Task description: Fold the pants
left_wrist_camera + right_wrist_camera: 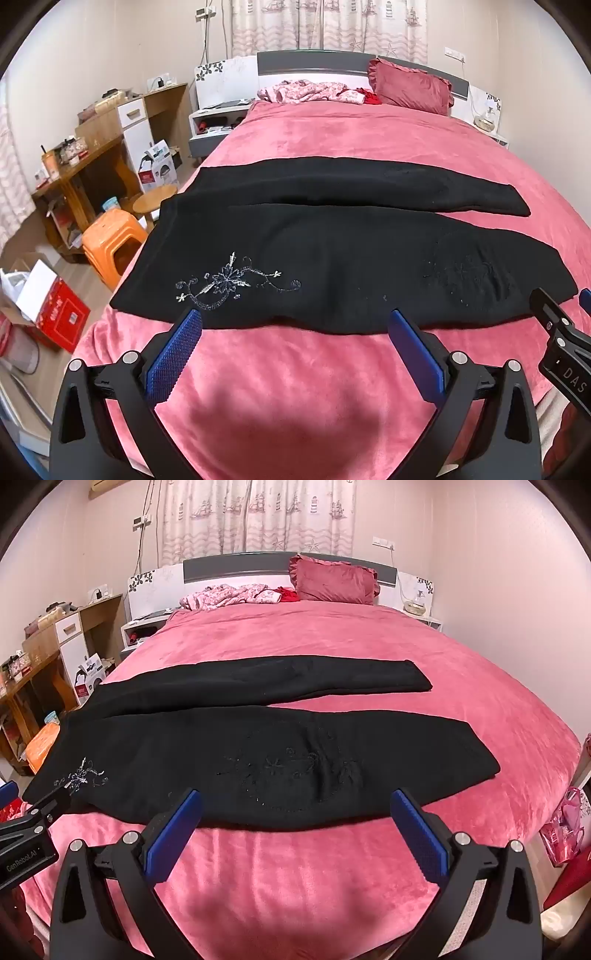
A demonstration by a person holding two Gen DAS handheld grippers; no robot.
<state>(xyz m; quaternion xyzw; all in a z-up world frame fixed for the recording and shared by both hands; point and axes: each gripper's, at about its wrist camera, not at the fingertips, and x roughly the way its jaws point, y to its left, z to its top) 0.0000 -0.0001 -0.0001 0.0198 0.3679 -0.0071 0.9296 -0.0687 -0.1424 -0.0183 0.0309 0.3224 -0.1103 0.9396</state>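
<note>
Black pants (332,258) lie flat across the pink bed, waist at the left, both legs running right, with silver embroidery (229,284) near the hip. They also show in the right wrist view (258,753). My left gripper (295,317) is open and empty, hovering above the near edge of the pants by the embroidery. My right gripper (295,797) is open and empty, above the near edge of the front leg further right. Each gripper shows at the edge of the other's view: the right gripper (561,325) and the left gripper (33,819).
The pink blanket (295,398) covers the bed. A red pillow (410,88) and crumpled pink clothes (306,90) lie at the headboard. An orange stool (110,240), a wooden stool (155,197), a desk (74,170) and boxes (51,314) stand left of the bed.
</note>
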